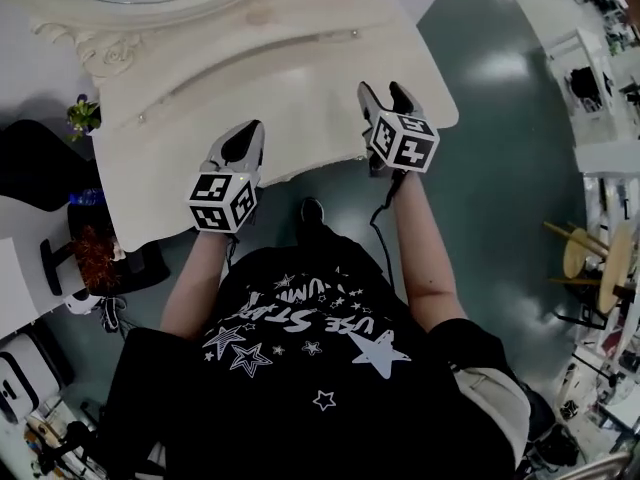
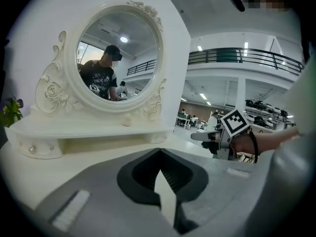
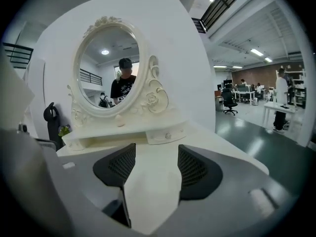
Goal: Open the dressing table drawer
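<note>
While left gripper [image 1: 250, 133] closed, right gripper [image 1: 384, 94] open, empty, over dressing table [image 1: 300, 78].

Both gripper views toward dressing table [image 2: 98, 154]

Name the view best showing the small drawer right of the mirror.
Right gripper view: the small drawer faces the camera, knob clear. Left gripper view catches it obliquely at the shelf's far end; head view looks down, front hidden.
</note>
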A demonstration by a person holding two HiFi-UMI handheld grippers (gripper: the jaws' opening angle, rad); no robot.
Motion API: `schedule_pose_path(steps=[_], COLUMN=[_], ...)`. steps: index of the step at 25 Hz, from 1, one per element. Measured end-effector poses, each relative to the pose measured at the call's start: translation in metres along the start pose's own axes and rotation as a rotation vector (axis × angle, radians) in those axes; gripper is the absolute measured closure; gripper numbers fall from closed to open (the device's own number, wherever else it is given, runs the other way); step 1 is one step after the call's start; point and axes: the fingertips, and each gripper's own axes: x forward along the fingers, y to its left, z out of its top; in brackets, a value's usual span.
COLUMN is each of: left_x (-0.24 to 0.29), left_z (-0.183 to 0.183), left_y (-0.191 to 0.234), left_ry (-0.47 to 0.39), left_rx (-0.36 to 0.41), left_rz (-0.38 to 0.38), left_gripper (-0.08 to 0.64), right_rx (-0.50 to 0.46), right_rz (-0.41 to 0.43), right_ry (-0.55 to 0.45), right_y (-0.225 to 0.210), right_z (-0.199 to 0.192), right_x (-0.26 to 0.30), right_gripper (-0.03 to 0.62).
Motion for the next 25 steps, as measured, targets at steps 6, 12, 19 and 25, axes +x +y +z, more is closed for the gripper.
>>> schedule_pose_path(steps=[6, 12, 19, 25], left_x=[0.033, 0.048, 0.059, 0.065], left_z=[0.004, 0.006, 0.002, -0.008], left_y=[0.01, 0.02, 0.032, 0.04], left_ry=[0.004, 0.005, 0.016, 0.03], left_rx=[-0.018, -0.033, -0.053, -0.089], left_rz=[0.065, 0.108, 0.143, 0.171], left_gripper=[0.558, 0.558, 0.558, 0.558], right_rx=[-0.04, -0.069, -0.118, -0.147], right_rz=[0.038, 0.048, 0.028, 0.02], right_ry=[0.052, 0.103, 0.133, 0.152], right_y=[-0.019, -0.024, -0.032, -0.04], right_z=[0.007, 0.003, 0.002, -0.002], right_x=[0.058, 0.106, 0.149, 0.176], right_gripper=[0.311, 0.32, 0.335, 0.36])
